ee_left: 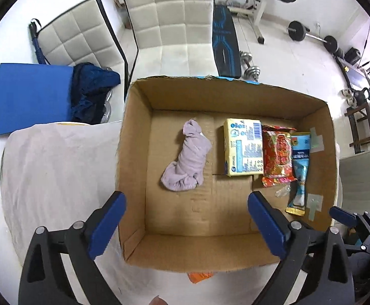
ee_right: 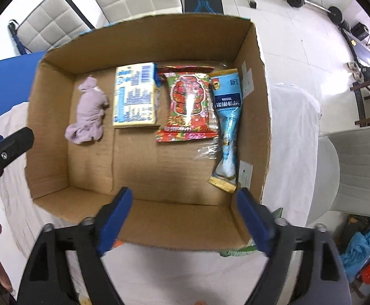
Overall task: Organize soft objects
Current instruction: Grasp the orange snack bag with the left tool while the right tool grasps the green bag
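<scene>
An open cardboard box (ee_left: 134, 152) (ee_right: 47, 117) sits on a white-clothed table. Inside lie a rolled lilac cloth (ee_left: 187, 160) (ee_right: 89, 111), a yellow pack (ee_left: 243, 150) (ee_right: 135, 96), a red snack bag (ee_left: 277, 157) (ee_right: 187, 106) and a blue pouch (ee_left: 300, 170) (ee_right: 228, 119), side by side. My left gripper (ee_left: 186, 226) is open and empty above the box's near wall. My right gripper (ee_right: 182, 221) is open and empty over the near wall too. The left gripper's finger (ee_right: 9, 142) shows at the right wrist view's left edge.
An orange wrapper (ee_left: 200, 277) and a green wrapper (ee_right: 243, 249) peek from under the box's near edge. Two white padded chairs (ee_left: 169, 17), a blue mat (ee_left: 32, 96) with dark cloth, and gym weights (ee_left: 296, 30) stand beyond the table.
</scene>
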`<state>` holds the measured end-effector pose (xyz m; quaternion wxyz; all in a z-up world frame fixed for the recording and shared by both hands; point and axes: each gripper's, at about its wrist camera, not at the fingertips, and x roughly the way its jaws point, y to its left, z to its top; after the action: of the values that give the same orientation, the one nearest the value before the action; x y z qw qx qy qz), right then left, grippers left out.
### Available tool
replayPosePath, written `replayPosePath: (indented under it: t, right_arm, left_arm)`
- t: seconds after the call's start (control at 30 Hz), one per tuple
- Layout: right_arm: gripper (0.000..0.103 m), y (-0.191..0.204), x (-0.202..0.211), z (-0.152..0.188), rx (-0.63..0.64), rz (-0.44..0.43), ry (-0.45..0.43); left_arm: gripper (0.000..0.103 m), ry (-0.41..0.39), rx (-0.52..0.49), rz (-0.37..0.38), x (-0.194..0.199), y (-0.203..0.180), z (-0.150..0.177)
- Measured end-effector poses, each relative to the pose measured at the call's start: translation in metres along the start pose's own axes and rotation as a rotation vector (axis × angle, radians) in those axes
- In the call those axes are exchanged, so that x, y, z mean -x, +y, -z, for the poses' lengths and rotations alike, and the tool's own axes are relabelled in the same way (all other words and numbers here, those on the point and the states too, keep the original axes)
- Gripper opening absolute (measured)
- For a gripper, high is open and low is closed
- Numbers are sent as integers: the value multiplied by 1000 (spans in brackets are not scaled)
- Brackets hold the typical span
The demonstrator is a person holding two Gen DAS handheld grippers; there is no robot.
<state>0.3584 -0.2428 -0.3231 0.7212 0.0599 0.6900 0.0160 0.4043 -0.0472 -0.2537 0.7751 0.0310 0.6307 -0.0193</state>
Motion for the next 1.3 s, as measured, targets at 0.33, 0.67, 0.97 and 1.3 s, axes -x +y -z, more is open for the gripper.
replayPosePath:
  t: [0.33, 0.67, 0.97, 1.3]
  right_arm:
    - [103, 1, 40, 56, 4, 1, -146]
    - [103, -8, 81, 102, 40, -16, -261]
    - [103, -71, 71, 125, -64, -40, -187]
    - [103, -128, -29, 114, -122, 17, 37]
  left_arm:
    - [99, -118, 31, 15, 44, -4, 52]
    - [103, -250, 42, 4, 88, -17, 101]
    - [103, -176, 58, -38, 78, -22, 132]
    - [103, 49, 126, -43, -15, -11, 163]
